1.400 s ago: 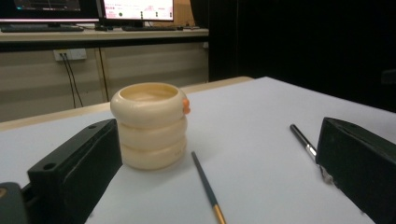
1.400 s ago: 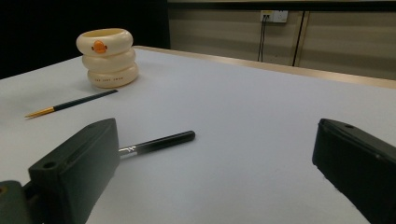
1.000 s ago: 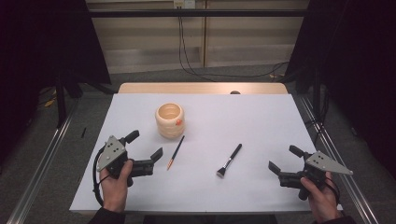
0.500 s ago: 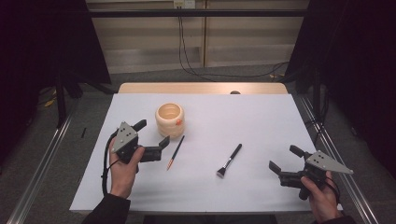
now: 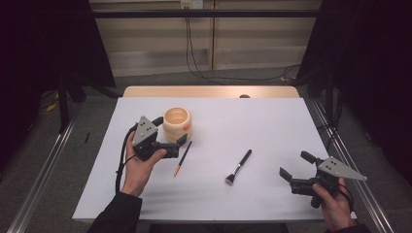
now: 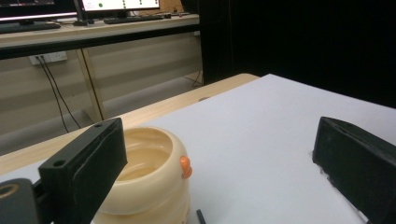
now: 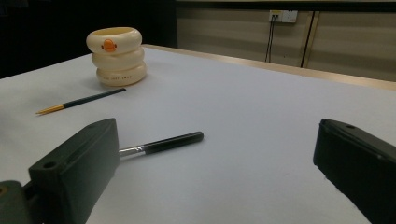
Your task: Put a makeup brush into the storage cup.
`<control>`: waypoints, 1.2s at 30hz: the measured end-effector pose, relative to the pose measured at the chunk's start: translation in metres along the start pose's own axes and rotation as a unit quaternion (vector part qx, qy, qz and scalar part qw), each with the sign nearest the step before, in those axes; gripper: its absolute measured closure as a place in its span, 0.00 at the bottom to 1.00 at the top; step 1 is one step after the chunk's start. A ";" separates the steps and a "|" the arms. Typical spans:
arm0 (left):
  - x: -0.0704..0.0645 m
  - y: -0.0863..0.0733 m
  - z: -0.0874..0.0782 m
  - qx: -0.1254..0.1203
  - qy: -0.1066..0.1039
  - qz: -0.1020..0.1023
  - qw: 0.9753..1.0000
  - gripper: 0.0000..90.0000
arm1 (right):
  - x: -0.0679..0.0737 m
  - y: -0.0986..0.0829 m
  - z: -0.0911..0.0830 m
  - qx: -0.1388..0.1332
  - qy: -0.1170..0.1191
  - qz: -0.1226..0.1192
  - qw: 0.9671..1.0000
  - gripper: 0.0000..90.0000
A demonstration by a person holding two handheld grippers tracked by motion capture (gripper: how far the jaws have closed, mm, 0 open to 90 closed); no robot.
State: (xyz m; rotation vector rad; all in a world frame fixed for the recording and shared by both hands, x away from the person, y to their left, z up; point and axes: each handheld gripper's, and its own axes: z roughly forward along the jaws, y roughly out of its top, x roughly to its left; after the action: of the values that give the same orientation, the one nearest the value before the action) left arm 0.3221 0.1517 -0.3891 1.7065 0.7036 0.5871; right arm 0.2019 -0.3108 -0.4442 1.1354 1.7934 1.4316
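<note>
Left gripper (image 5: 171,145) beside cup (image 5: 177,123) (fingers apart).

The counter (image 5: 272,121) is covered in plain white, with a bare pale wood strip along its far edge. The ringed pot (image 5: 177,124) is cream with a small orange duck-bill mark on its side and faint lettering lower down. The thin brush (image 5: 182,158) has a dark handle and an orange-gold end. The makeup brush (image 5: 239,166) is black with a silver ferrule. Both grippers (image 5: 180,141) (image 5: 294,165) have black jaws and grey plates.
</note>
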 end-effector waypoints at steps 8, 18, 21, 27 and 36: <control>0.005 0.000 0.002 0.022 0.013 -0.009 1.000 0.05 | 0.000 0.000 -0.001 0.001 -0.001 0.000 1.000 0.00; 0.003 0.004 0.006 0.082 -0.003 -0.008 0.997 0.06 | -0.001 -0.001 -0.002 0.004 -0.002 -0.003 1.000 0.00; 0.002 0.005 0.009 0.116 -0.013 -0.003 0.993 0.08 | -0.001 -0.001 -0.002 0.003 -0.002 -0.003 1.000 0.00; 0.001 0.006 0.013 0.172 -0.018 -0.005 0.985 0.12 | -0.001 0.000 -0.001 0.000 0.000 -0.001 1.000 0.00; 0.010 0.003 0.022 0.274 -0.025 -0.027 0.961 0.13 | -0.001 0.000 0.000 0.004 0.003 -0.003 1.000 0.00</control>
State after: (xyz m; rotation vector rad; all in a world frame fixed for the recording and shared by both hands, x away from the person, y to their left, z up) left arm 0.3452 0.1436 -0.3909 2.1948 0.9322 0.3224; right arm 0.2020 -0.3120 -0.4447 1.1312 1.8064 1.4272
